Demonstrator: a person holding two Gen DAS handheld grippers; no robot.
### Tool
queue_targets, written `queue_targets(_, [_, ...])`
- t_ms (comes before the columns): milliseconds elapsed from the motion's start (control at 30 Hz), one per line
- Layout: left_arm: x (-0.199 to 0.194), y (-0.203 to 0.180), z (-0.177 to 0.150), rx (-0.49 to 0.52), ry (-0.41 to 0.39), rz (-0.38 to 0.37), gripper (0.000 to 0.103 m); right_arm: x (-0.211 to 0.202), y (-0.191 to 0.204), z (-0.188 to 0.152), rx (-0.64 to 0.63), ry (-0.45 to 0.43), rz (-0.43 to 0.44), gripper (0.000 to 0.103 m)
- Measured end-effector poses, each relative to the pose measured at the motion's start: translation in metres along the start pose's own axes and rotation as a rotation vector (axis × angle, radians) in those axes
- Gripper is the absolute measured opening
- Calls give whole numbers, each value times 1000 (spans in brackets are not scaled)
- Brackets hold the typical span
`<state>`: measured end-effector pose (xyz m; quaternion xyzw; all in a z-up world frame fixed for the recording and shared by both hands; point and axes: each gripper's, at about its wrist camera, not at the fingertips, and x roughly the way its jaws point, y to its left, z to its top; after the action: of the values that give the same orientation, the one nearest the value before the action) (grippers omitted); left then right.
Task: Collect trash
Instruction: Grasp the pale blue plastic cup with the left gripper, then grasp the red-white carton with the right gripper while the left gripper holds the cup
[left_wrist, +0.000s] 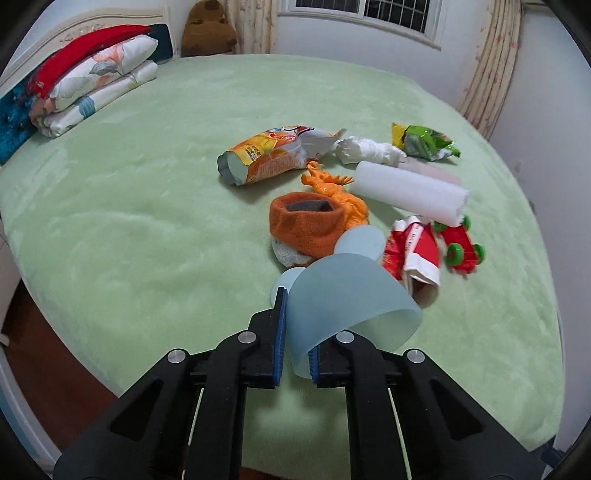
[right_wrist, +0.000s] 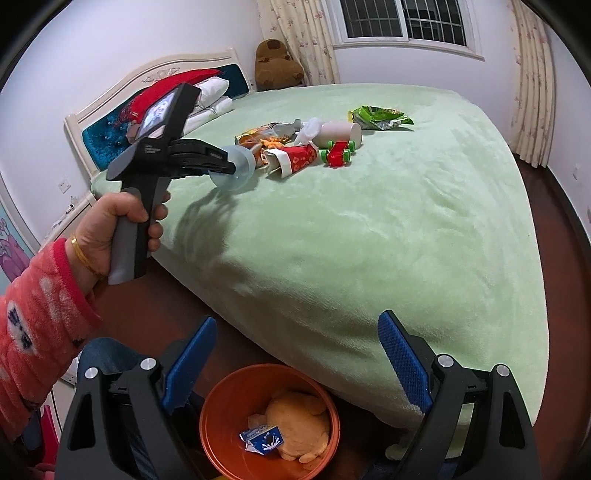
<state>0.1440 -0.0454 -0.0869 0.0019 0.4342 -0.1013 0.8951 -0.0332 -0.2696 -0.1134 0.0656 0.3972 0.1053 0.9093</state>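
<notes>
My left gripper is shut on the rim of a pale blue translucent plastic cup, held just above the green bed; the right wrist view shows the same cup in that gripper. Beyond it lie an orange snack bag, a white crumpled wad, a green wrapper, a white foam roll and a red carton. My right gripper stands open and holds nothing, over an orange bin on the floor beside the bed.
An orange plush shoe, an orange toy figure and a red toy car lie among the trash. The bin holds a blue-white wrapper and a yellow soft thing. Folded bedding is at the headboard.
</notes>
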Motion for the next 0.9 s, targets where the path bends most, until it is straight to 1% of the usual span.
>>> queue_targets(67, [-8,1,-4,8,-18,0,10,0,0,0,4,-2,-1,87])
queue_targets(233, [-34,8,-16,4,-65,-42,10,4,2,7,-7,-4,-13,87])
queue_targets(367, [-66,16,-36,21,-114,-63,10,15,3,29,10,-18,-39,87])
queue_targets(433, [-80,22,-46,18,-135,-72,10,24,4,44,39,-26,-42,87])
queue_targets(533, [-99,33,-63,-1,-165,-65,10,43,7,76,85,-48,-36,87])
queue_targets(600, [-109,38,-71,-11,-178,-59,10,64,9,103,121,-47,-28,87])
queue_targets(733, [-121,51,-85,-36,-181,-58,10,110,9,147,228,6,19,87])
queue_targets(767, [-123,52,-86,-36,-184,-50,10,121,9,156,251,20,28,85])
queue_targets(833, [-125,59,-89,-49,-186,-48,10,135,11,167,279,34,10,83])
queue_targets(900, [-128,62,-92,-54,-190,-51,10,151,13,179,293,48,-16,82])
